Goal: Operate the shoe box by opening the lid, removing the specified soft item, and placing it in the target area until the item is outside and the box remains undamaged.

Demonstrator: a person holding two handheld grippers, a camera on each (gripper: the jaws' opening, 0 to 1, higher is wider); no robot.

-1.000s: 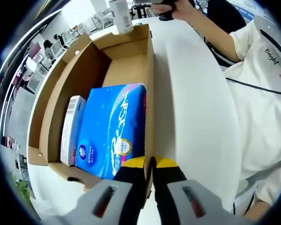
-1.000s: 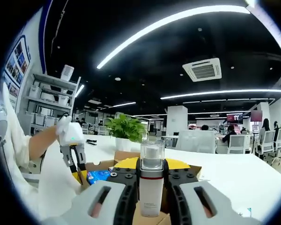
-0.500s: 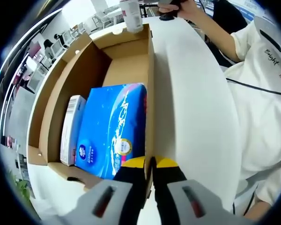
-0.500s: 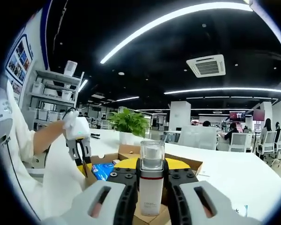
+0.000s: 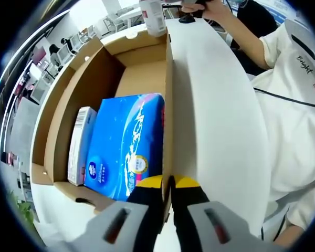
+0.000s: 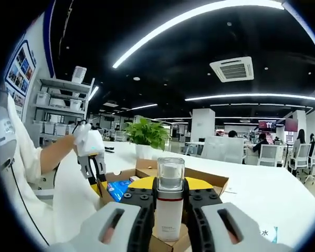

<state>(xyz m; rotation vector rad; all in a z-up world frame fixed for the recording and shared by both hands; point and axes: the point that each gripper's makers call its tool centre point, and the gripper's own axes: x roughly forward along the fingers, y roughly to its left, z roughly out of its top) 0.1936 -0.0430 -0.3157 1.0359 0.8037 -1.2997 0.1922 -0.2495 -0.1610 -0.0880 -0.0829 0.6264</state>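
An open brown cardboard shoe box [image 5: 68, 92] holds a blue tissue pack [image 5: 127, 147] and a slim white carton [image 5: 81, 144] beside it. Its white lid [image 5: 215, 115] stands raised along the box's right wall. My left gripper [image 5: 168, 184] is shut on the edge where lid and wall meet. In the right gripper view, my right gripper [image 6: 169, 193] is shut on a white bottle [image 6: 169, 212] with a clear cap, held upright over the box [image 6: 212, 182]. There the left gripper [image 6: 94, 172] pinches the lid [image 6: 73, 199], with the tissue pack [image 6: 117, 187] below. The bottle [image 5: 153, 14] also hangs above the box's far end.
The box rests on a white table [image 6: 262, 197]. A potted plant [image 6: 147, 135] stands behind it. The person's white shirt [image 5: 294, 105] is close on the right of the lid. A small printed sheet [image 6: 268, 232] lies on the table to the right.
The right gripper with the bottle has drifted from above the box's far end toward the lid side. The left gripper still pinches the same edge; box contents have not moved.
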